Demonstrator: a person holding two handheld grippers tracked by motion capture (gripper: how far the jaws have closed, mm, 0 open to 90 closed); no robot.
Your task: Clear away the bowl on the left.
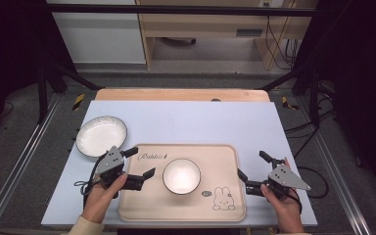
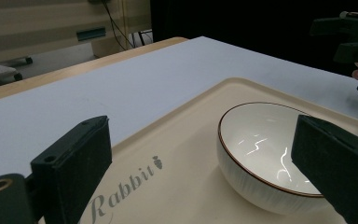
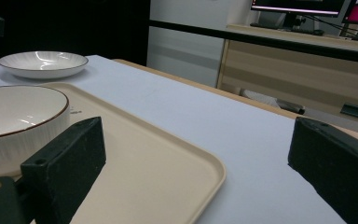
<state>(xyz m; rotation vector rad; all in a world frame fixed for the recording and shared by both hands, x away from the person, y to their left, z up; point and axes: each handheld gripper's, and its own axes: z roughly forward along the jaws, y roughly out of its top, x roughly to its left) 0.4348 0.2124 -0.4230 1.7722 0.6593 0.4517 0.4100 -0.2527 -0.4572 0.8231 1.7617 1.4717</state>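
**Bowl on tray, not yet gripped; plate off the tray**

Bowl (image 1: 181, 176) sat upright on the tray (image 1: 225, 208), roughly mid-tray, white with a brown rim, empty. Left gripper (image 1: 144, 163) hovered at the bowl's 9 o'clock over the tray's left part, jaws spread wide, holding nothing; in the left gripper view the bowl (image 2: 265, 154) lay ahead toward the right jaw, not between the pads, no contact. Right gripper (image 1: 253, 167) stood at the bowl's 3 o'clock, just off the tray's right edge over the white mat (image 1: 186, 122), jaws likewise apart and empty. Plate (image 1: 101, 135) lay on the mat at the bowl's 10 o'clock, just off the tray corner, untouched.

Judged progress: early. Bowl looked placed on the tray or about to be picked; no grasp made. Left: close on the bowl rim, and likely deal with the plate.
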